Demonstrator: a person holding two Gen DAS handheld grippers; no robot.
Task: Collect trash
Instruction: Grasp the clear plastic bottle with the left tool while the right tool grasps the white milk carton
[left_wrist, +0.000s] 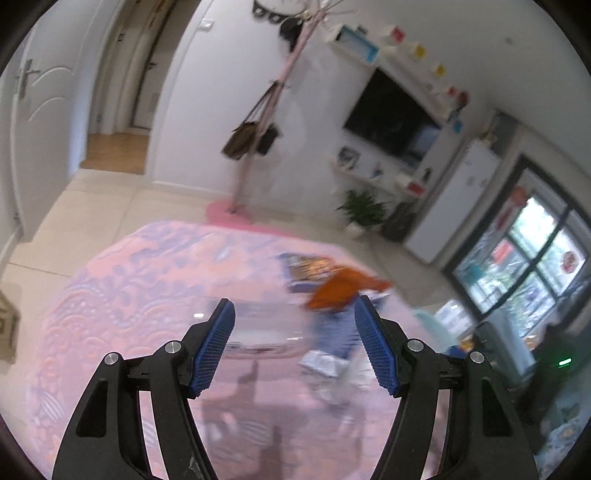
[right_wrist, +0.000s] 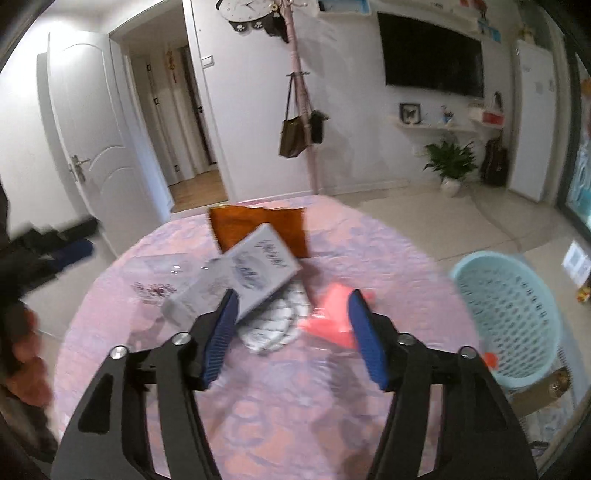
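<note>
Right gripper (right_wrist: 290, 334): jaws wide apart, nothing gripped, held above the near part of a round table (right_wrist: 280, 417) in a pink-and-lilac patterned cloth. Bare cloth lies beneath and ahead of the fingers.

Just past the fingertips, the trash heap: a white box (right_wrist: 258, 275) tilted atop the pile, a crumpled white wrapper (right_wrist: 275, 325) under its near corner, a pink scrap (right_wrist: 330, 317) just beside the right finger, a clear wrapper (right_wrist: 159, 273) to the left, and a brown packet (right_wrist: 258, 223) at the far rim. The heap sits mid-table to far side; the near half lies open.

A mint basket (right_wrist: 517, 317) stands off the table's right edge, close against it. At the left edge, a hand and a dark blurred shape, too smeared to read.

Left gripper (left_wrist: 295, 345): likewise spread, empty, over the same cloth. Its view is blurred; an orange-brown packet (left_wrist: 343, 288) and bluish litter lie ahead to the right, near that rim.

Beyond the table: open tiled floor (right_wrist: 424, 210), a pink coat stand (right_wrist: 301, 110) with a bag, a potted plant (right_wrist: 450, 162), a wall TV (right_wrist: 432, 55), and an open doorway (right_wrist: 177, 122).
</note>
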